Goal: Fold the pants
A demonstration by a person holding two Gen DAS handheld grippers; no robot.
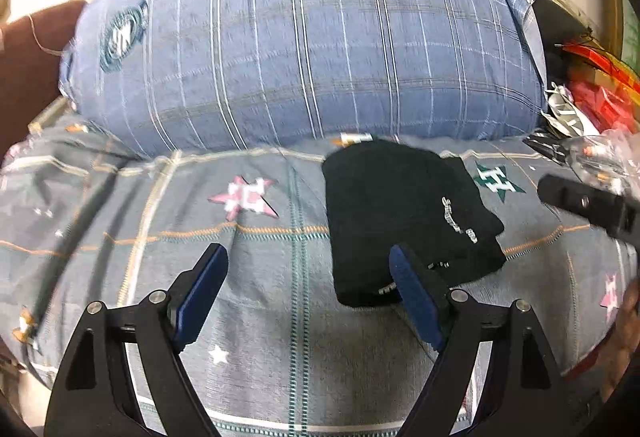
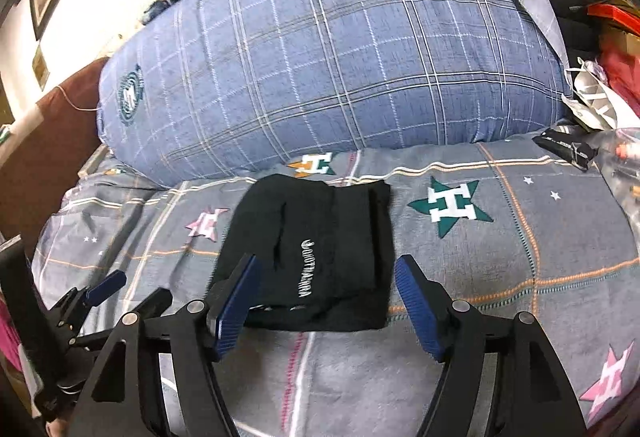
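The black pants (image 2: pixel 320 233) lie folded into a small, flat packet on the grey bedsheet (image 2: pixel 500 237), with white lettering facing up. My right gripper (image 2: pixel 327 261) hovers over their near edge, open, its blue pads apart and off the cloth. In the left wrist view the folded pants (image 1: pixel 400 213) lie right of centre. My left gripper (image 1: pixel 308 257) is open over the bare sheet to their left, with its right finger in front of the packet's near corner. It holds nothing. The left gripper (image 2: pixel 136 289) also shows at the lower left of the right wrist view.
A big blue plaid pillow (image 1: pixel 304 37) fills the back of the bed. Red items, plastic wrapping and a black packet (image 2: pixel 568 149) crowd the right side. A brown surface (image 2: pixel 48 141) borders the left. The sheet (image 1: pixel 240 317) in front of the pants is flat.
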